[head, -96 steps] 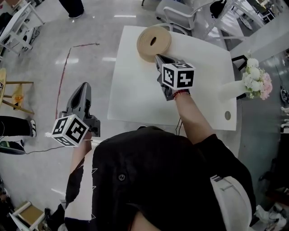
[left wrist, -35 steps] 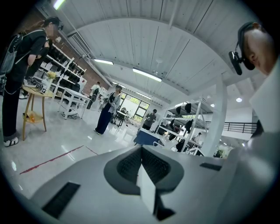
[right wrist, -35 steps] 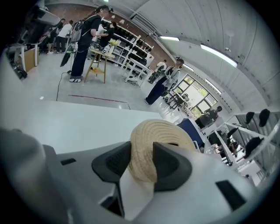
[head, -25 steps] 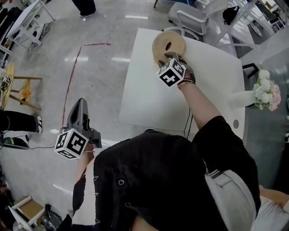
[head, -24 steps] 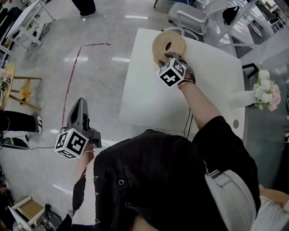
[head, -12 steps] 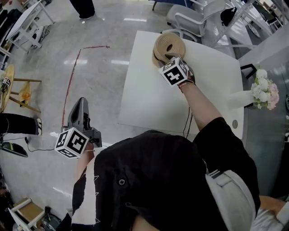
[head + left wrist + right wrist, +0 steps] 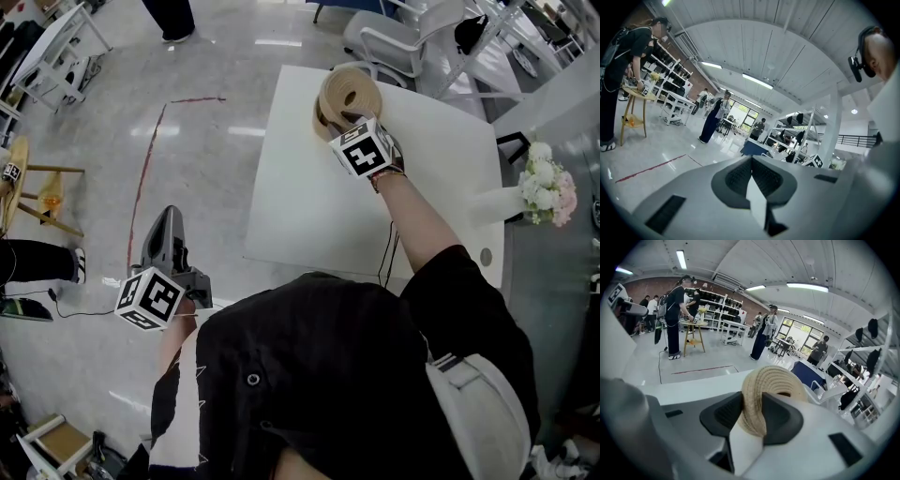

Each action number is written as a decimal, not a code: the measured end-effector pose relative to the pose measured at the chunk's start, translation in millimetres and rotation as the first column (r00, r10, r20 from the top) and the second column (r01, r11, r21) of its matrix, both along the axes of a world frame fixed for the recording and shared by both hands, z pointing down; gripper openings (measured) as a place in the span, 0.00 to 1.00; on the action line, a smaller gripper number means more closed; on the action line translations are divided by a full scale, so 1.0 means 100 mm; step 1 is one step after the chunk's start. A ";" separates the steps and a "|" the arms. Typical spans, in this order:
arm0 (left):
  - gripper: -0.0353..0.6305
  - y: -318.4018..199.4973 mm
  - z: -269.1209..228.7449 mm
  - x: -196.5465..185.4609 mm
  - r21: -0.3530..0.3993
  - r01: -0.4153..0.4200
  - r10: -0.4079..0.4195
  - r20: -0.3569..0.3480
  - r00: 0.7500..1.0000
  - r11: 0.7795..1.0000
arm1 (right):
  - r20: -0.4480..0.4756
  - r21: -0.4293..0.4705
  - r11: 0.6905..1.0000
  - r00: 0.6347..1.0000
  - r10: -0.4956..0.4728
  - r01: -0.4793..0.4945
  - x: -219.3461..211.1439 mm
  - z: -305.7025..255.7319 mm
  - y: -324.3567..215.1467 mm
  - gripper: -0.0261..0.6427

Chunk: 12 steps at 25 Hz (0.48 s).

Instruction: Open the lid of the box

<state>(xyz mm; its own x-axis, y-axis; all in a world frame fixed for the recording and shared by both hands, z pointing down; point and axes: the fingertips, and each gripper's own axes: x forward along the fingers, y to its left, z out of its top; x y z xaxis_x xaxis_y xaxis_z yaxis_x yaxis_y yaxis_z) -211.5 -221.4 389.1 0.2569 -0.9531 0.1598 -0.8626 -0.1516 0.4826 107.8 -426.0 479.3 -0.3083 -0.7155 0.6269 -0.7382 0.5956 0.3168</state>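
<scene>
A round woven straw box (image 7: 322,120) stands at the far edge of the white table (image 7: 309,206). Its ring-shaped woven lid (image 7: 349,94) is tilted up off the box on its near side. My right gripper (image 7: 345,120) is shut on the lid's near rim. Its jaws have just been closing with that rim between them. In the right gripper view the straw rim (image 7: 754,408) is pinched between the dark pads (image 7: 783,416) of the right gripper (image 7: 752,416). My left gripper (image 7: 169,220) hangs over the floor left of the table, shut on nothing (image 7: 751,164).
A white vase of pink and white flowers (image 7: 544,183) stands at the table's right edge, a small round disc (image 7: 485,256) near it. White chairs (image 7: 375,37) stand behind the table. A wooden stool (image 7: 28,197) and a red floor line (image 7: 145,183) lie to the left.
The right gripper has risen a little with the lid, and the lid's near side has lifted and tilted further off the box. The left gripper has stayed put.
</scene>
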 end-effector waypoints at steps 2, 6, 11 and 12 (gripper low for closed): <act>0.07 0.00 0.00 0.01 0.000 -0.001 0.001 -0.003 1.000 1.000 | 0.012 0.004 1.000 1.000 0.006 -0.006 0.01 -0.03 0.00 0.24; 0.07 0.00 0.00 0.02 0.002 -0.002 0.002 -0.007 1.000 1.000 | 0.019 0.016 1.000 1.000 0.010 -0.010 0.01 -0.07 0.01 0.24; 0.07 0.00 0.00 0.03 0.003 -0.003 0.003 -0.011 1.000 1.000 | 0.022 0.019 1.000 0.999 0.024 -0.025 0.04 -0.10 0.02 0.23; 0.07 0.00 0.00 0.04 0.002 -0.004 0.004 -0.012 1.000 1.000 | 0.021 0.016 0.999 0.999 0.031 -0.031 0.05 -0.11 0.03 0.23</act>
<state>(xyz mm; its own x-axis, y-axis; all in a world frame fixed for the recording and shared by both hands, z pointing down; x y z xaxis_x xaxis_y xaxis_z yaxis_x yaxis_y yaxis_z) -207.6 -221.2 389.6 0.2630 -0.9522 0.1552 -0.8559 -0.1560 0.4931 112.9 -422.7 468.3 -0.2988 -0.7349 0.6088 -0.7629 0.5672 0.3102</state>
